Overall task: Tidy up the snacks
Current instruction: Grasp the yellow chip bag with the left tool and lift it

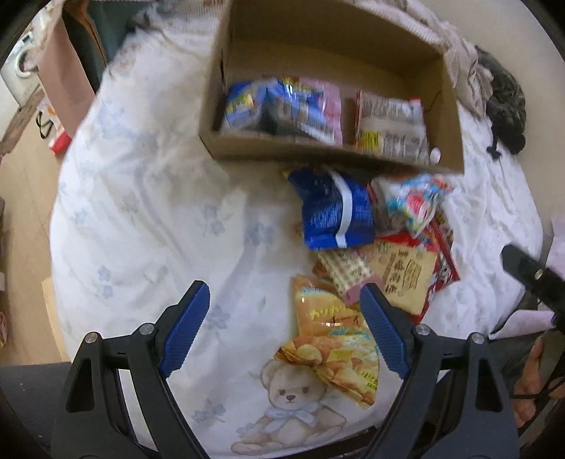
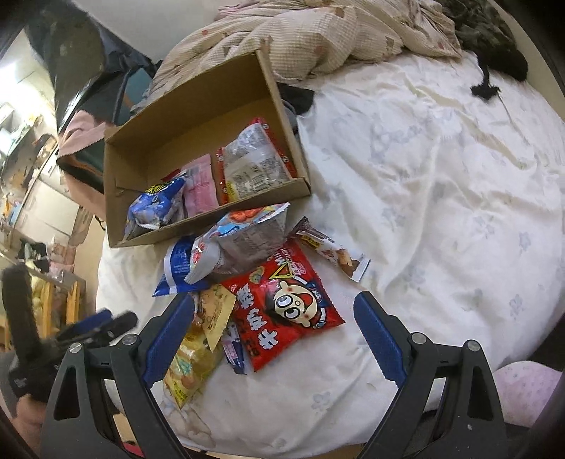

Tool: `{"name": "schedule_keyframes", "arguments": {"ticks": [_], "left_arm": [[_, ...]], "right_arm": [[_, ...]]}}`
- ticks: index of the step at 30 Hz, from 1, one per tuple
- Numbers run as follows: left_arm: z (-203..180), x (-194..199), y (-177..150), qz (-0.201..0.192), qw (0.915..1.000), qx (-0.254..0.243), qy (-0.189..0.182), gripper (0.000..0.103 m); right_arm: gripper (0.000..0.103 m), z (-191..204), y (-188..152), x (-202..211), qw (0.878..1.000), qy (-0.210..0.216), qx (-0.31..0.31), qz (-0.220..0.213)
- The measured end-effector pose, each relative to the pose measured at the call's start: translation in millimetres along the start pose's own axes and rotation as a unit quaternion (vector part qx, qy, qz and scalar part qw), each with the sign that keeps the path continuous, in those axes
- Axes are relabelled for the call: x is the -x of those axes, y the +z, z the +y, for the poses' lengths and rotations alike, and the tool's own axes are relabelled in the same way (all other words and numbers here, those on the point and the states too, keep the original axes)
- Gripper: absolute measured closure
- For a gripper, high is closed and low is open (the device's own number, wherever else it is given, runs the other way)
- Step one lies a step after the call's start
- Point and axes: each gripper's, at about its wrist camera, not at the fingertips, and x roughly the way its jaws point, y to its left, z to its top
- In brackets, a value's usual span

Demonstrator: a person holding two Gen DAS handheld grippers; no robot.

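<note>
A cardboard box [image 1: 448, 116] [image 2: 120, 141] lies on the bed and holds several snack packs: a blue one [image 2: 155, 208], a pink one [image 2: 199, 187] and a clear red-edged one [image 2: 254, 166]. Loose snacks lie in front of it: a blue pack [image 1: 332, 208], a grey-blue pack [image 2: 240, 240], a red cartoon pack [image 2: 289, 303], a wafer bar [image 2: 332, 252] and a yellow chip bag [image 1: 335, 339] [image 2: 190, 363]. My left gripper [image 1: 284, 307] is open and empty above the chip bag. My right gripper [image 2: 272, 317] is open and empty above the red pack.
The white flowered bedsheet [image 2: 441, 183] covers the bed, with a teddy bear print [image 1: 293, 399]. A beige blanket [image 2: 317, 31] and dark clothing [image 2: 491, 31] lie behind the box. The floor and a washing machine [image 1: 17, 67] are off the bed's left edge.
</note>
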Motion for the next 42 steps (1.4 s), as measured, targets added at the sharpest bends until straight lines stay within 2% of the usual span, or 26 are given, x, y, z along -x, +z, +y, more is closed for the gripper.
{"name": "schedule_keyframes", "arguments": {"ticks": [2,7,8,11,16,18,19,20,24,29,32,35,38,42], "left_arm": [[-3.7,-9.5,-4.4,0.019,0.9998,-0.005,-0.002,0.018],[-23.4,-43.9,-19.8,0.103,0.9937,-0.022,-0.039,0.018],[-28.1,-50.1,-21.9,0.11,0.9928,-0.028,-0.04,0.018],[-36.7,-53.8,-23.8,0.088,0.9951,-0.033,-0.031,0.018],[-46.1,-71.6,-32.8,0.123,0.9907,-0.05,-0.028,0.019],[-47.3,-72.0,-34.9,0.118,0.9911,-0.057,-0.021,0.023],[-47.4,-70.3,-35.6,0.117,0.9912,-0.057,-0.022,0.029],[-46.4,-68.1,-36.1,0.116,0.9914,-0.055,-0.026,0.043],[-36.7,-50.4,-40.4,0.121,0.9909,-0.043,-0.04,0.054],[-17.6,-10.0,-43.9,0.095,0.9941,-0.04,-0.035,0.054],[-7.1,16.0,-34.9,0.043,0.9984,-0.028,-0.024,0.054],[12.4,32.8,-21.9,-0.004,0.9998,0.017,-0.009,0.054],[25.2,35.9,-9.2,-0.021,0.9978,0.061,-0.016,0.054],[27.7,35.0,-4.8,-0.027,0.9969,0.074,-0.006,0.054]], "right_arm": [[0.009,-0.9,2.5,-1.2,1.0,0.006,-0.008,0.001],[0.009,3.6,4.1,-5.0,1.0,0.007,-0.003,0.006],[0.009,4.2,4.1,-5.9,1.0,0.007,-0.002,0.008],[0.009,3.7,4.7,-7.5,1.0,0.004,-0.003,0.009],[0.009,-2.9,5.0,-9.3,1.0,0.0,-0.014,0.012],[0.009,-5.1,5.3,-9.3,1.0,-0.001,-0.017,0.013],[0.009,-5.9,5.6,-9.1,1.0,-0.001,-0.018,0.012],[0.009,-6.6,5.8,-8.9,1.0,-0.002,-0.02,0.012],[0.009,-11.8,6.2,-8.8,0.999,-0.002,-0.03,0.013],[0.009,-25.0,8.5,-10.0,0.998,0.001,-0.064,0.015],[0.009,-37.6,7.5,-16.0,0.995,0.008,-0.1,0.028],[0.009,-52.0,5.4,-27.1,0.989,0.006,-0.14,0.05],[0.009,-61.0,5.4,-46.4,0.983,0.003,-0.164,0.086],[0.01,-55.8,9.7,-61.6,0.984,-0.019,-0.144,0.106]]}}
